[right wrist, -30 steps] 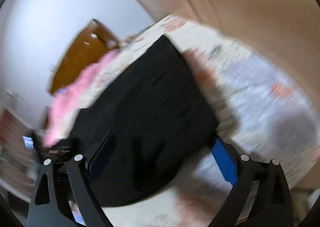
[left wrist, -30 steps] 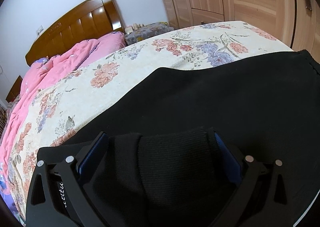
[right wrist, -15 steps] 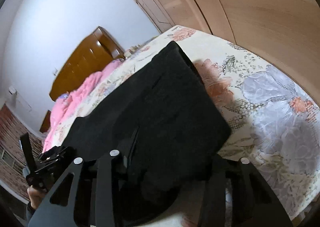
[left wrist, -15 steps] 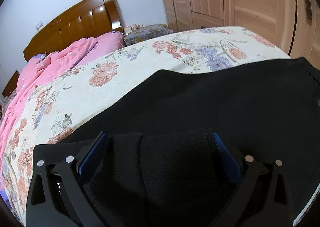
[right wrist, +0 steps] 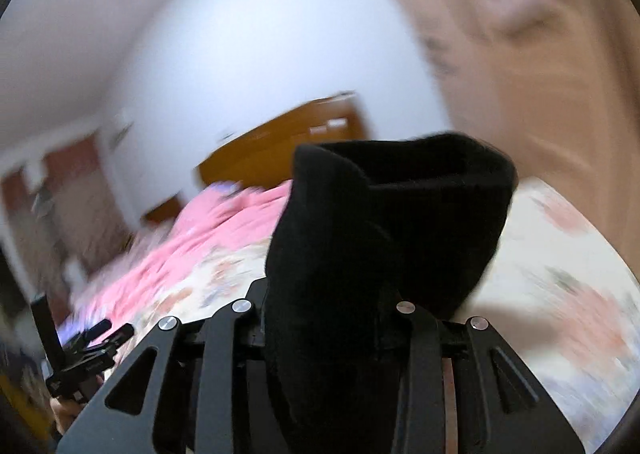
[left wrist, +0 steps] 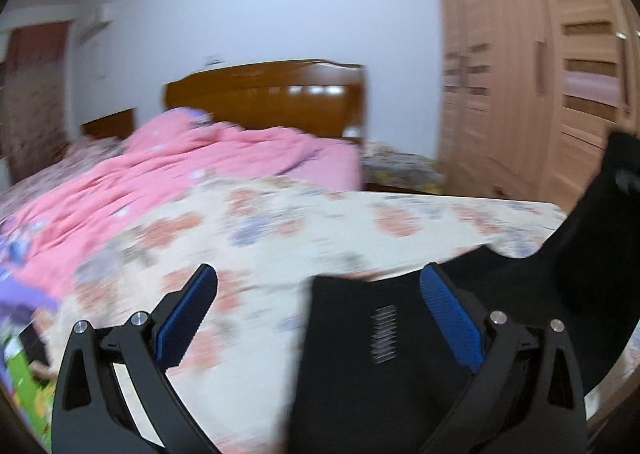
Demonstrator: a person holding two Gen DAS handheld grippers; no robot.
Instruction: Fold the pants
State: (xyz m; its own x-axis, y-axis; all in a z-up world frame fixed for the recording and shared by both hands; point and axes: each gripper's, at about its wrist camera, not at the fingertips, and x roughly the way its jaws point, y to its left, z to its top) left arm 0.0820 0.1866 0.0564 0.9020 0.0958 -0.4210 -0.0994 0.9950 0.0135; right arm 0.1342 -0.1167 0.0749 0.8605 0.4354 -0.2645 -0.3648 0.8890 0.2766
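The black pants [left wrist: 376, 370] lie on the floral bed sheet [left wrist: 280, 230] at the lower right of the left wrist view, with one end lifted up at the far right [left wrist: 608, 222]. My left gripper [left wrist: 318, 306] is open; its blue pads [left wrist: 450, 318] stand wide apart, with the pants lying under the right finger. My right gripper [right wrist: 324, 314] is shut on a bunch of the black pants [right wrist: 384, 222] and holds it raised above the bed. The left gripper shows small at the lower left of the right wrist view [right wrist: 86, 350].
A pink quilt [left wrist: 160, 178] is heaped toward the wooden headboard [left wrist: 272, 94]. A wooden wardrobe [left wrist: 532, 74] stands along the right of the bed. A bedside table with a floral cover [left wrist: 400, 170] sits between headboard and wardrobe.
My left gripper has let go of the pants and swung left, toward the headboard. My right gripper has closed on the pants and lifted that end up off the bed.
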